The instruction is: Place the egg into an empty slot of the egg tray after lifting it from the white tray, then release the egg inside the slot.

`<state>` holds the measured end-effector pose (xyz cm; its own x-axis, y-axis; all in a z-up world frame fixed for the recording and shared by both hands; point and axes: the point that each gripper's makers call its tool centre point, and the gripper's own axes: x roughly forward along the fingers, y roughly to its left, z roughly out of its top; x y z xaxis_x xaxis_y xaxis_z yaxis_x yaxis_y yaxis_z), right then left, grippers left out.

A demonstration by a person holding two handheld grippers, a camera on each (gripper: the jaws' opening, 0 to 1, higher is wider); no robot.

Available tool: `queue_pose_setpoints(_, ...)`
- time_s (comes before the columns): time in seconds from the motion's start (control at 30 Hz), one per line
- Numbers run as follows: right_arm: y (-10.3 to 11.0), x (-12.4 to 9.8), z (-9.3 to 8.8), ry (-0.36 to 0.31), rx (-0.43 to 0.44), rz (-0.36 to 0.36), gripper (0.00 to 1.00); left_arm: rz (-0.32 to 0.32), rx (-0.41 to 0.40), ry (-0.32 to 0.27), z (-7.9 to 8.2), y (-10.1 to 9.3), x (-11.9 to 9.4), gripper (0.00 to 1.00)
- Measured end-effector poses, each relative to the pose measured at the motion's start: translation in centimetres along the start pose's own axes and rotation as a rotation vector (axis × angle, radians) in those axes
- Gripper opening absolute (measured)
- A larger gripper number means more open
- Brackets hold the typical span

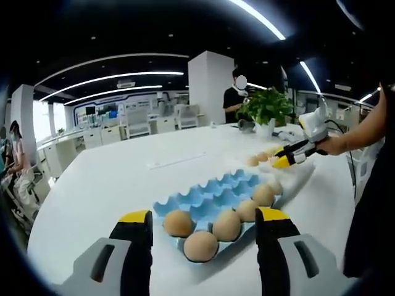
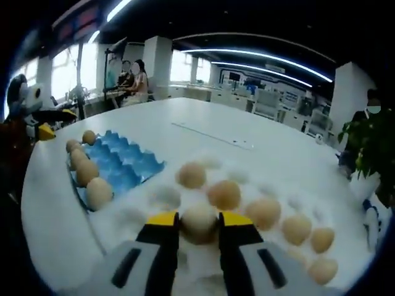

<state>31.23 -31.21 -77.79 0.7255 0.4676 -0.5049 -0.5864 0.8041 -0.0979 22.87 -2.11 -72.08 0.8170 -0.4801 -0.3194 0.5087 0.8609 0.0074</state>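
the right gripper [image 2: 199,225] pinches a pale egg [image 2: 199,221] over the white tray [image 2: 259,246]. the left gripper [image 1: 203,225] hangs with jaws spread wide before the blue egg tray [image 1: 207,194].

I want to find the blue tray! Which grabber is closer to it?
The left gripper. Its open jaws sit right at the blue egg tray. The right gripper is off beside it, over the white tray, closed on an egg.
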Motion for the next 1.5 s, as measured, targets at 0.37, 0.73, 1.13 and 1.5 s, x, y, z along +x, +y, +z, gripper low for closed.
queue_pose_setpoints(0.37, 0.1, -0.3, 0.3, -0.036, -0.011, 0.019, 0.24, 0.002, -0.013, -0.010, 0.2, 0.0, 0.1, 0.66)
queue_pose_setpoints(0.73, 0.5, -2.0, 4.1, -0.134, 0.047, 0.023, 0.24, 0.002, -0.011, -0.007, 0.2, 0.0, 0.2, 0.67)
queue_pose_setpoints(1.13, 5.4, -0.4, 7.2, -0.189, 0.031, 0.149, 0.24, -0.004, -0.006, -0.009, 0.4, 0.1, 0.1, 0.66)
queue_pose_setpoints(1.5, 9.0, 1.1, 8.7, -0.208, 0.017, 0.244, 0.24, 0.009, -0.011, -0.022, 0.5, 0.6, 0.0, 0.68)
